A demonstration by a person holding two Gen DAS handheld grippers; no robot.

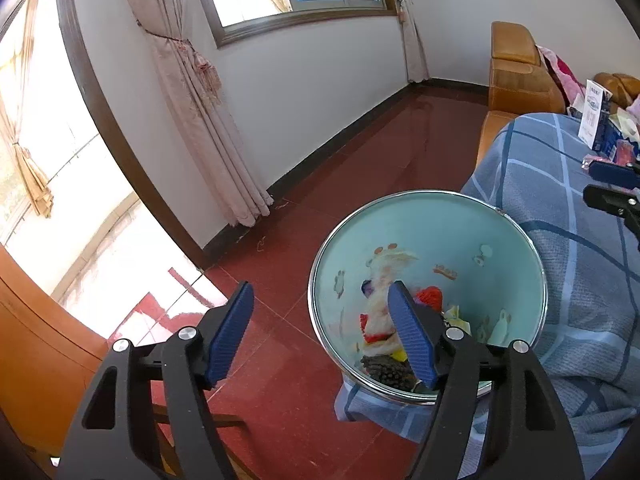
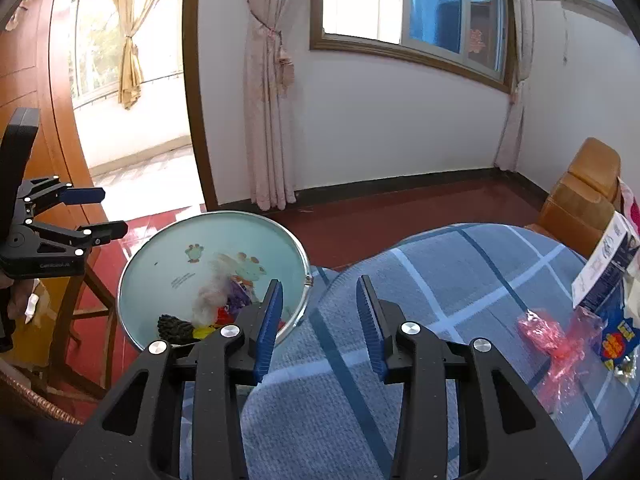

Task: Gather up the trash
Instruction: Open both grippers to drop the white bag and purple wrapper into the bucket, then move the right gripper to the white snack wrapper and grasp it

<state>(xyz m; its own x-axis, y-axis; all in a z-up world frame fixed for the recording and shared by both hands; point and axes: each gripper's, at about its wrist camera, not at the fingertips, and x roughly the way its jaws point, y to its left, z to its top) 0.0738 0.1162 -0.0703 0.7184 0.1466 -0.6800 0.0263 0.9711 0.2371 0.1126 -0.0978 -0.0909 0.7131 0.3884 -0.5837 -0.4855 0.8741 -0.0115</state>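
Note:
A pale teal trash bin [image 1: 440,232] with a metal rim stands on the floor against the blue checked tablecloth [image 2: 460,280]. It holds white fluff [image 1: 384,312], red and yellow scraps and a dark knobbly piece [image 2: 174,328]. My left gripper [image 1: 318,290] hovers open over the bin's left rim, nothing between its pads; it also shows at the left of the right wrist view [image 2: 116,210]. My right gripper [image 2: 319,280] is open and empty over the cloth's edge beside the bin. A crumpled pink wrapper [image 2: 548,336], a blue snack packet [image 2: 618,340] and a white-and-blue carton [image 2: 608,264] lie on the cloth to the right.
An orange leather sofa [image 1: 516,80] stands behind the table. A wooden stool frame [image 2: 92,292] is left of the bin, near a wooden door [image 2: 36,60]. Red tiled floor [image 1: 360,168] stretches to the wall with curtains and a window.

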